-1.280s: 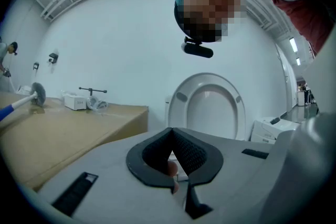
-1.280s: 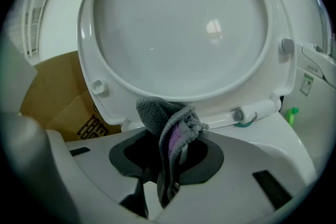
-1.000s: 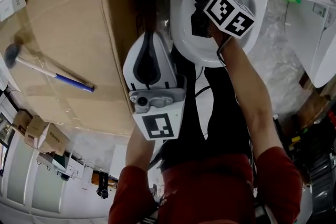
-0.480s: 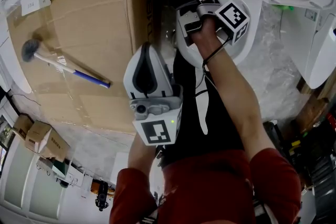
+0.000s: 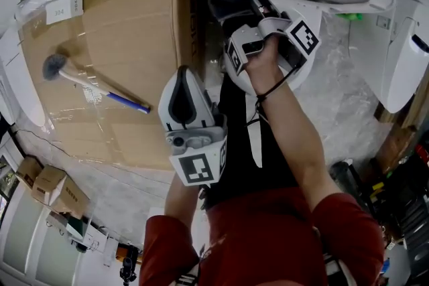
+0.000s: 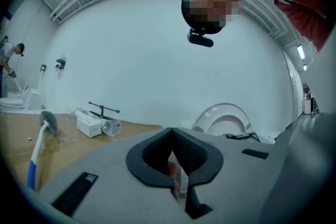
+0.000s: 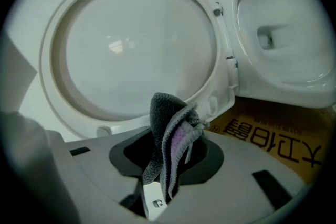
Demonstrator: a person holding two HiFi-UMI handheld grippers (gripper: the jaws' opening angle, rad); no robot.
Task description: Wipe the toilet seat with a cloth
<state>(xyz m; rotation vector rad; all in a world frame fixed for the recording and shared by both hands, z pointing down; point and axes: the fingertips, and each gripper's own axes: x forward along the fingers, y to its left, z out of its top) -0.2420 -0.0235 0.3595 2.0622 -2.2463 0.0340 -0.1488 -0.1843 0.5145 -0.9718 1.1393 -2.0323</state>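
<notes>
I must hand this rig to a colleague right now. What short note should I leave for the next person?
Right gripper: shut on the grey cloth, held close in front of the raised toilet seat. Whether the cloth touches the seat cannot be told.
Left gripper: fingers shut, empty, held back and pointing upward.
Done: cloth is in the grip and the seat is up. How much has been wiped does not show.
Left: wipe around the seat ring with the cloth.
</notes>
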